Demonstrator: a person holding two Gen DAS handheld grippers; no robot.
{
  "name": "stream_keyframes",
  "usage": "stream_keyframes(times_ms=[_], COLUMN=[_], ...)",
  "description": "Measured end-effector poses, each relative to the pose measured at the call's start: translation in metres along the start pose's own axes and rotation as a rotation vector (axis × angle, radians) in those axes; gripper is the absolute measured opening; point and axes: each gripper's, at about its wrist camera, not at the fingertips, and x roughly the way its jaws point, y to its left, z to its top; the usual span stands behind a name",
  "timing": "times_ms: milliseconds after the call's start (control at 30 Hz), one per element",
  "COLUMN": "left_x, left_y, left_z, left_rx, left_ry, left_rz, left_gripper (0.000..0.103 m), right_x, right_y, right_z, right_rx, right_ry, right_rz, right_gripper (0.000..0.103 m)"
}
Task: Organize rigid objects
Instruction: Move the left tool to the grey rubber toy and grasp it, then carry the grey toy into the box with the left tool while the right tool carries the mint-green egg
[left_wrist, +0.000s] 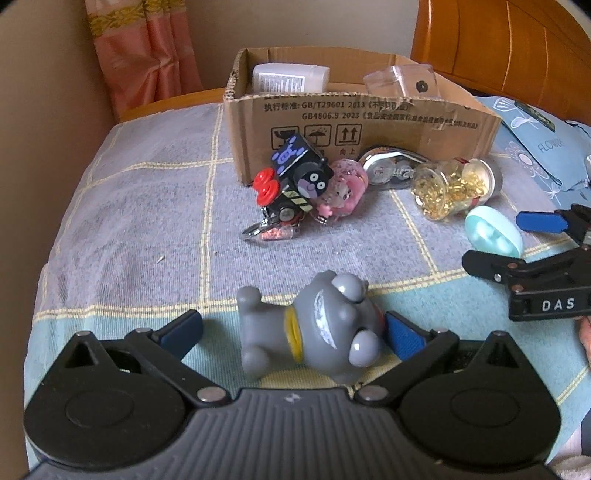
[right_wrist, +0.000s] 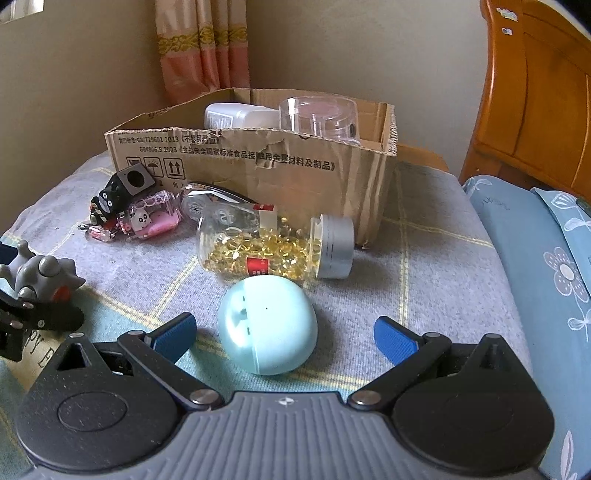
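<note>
Straddling the grey toy dog (left_wrist: 314, 328), my left gripper (left_wrist: 295, 328) is spread wide; my right gripper (right_wrist: 284, 332) gapes around the blue case (right_wrist: 267, 325).

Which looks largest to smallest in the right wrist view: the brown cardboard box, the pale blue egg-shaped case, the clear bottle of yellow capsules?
1. Brown cardboard box.
2 and 3. Clear bottle of yellow capsules and pale blue egg-shaped case look about alike; the case lies nearer the camera, so I leave them unranked.
</note>
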Motion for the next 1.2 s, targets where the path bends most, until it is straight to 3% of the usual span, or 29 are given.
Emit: stream_keyframes(times_ms=[433, 867, 1200], left_x=[-0.007, -0.011, -0.019], left_y=[-0.008, -0.008, -0.006], left_z=[-0.004, -0.002, 0.008], left_rx=[0.030, 0.033, 0.078], left_ry=[-0.016, -0.010, 0.026], left_rz=[-0.007, -0.021, -0.042], left_gripper=[0.091, 0.076, 0.074], right_x=[0.001, -0.012, -0.025], right_y=[0.003, 0.012, 0.009], right_z=[0.004, 0.008, 0.014], right_rx=[-0.028, -0.075, -0.105], right_ry=[0.022, 0.052, 0.092], right_rz=[0.023, 0.068, 0.124], right_gripper=[0.101, 0.059, 0.058])
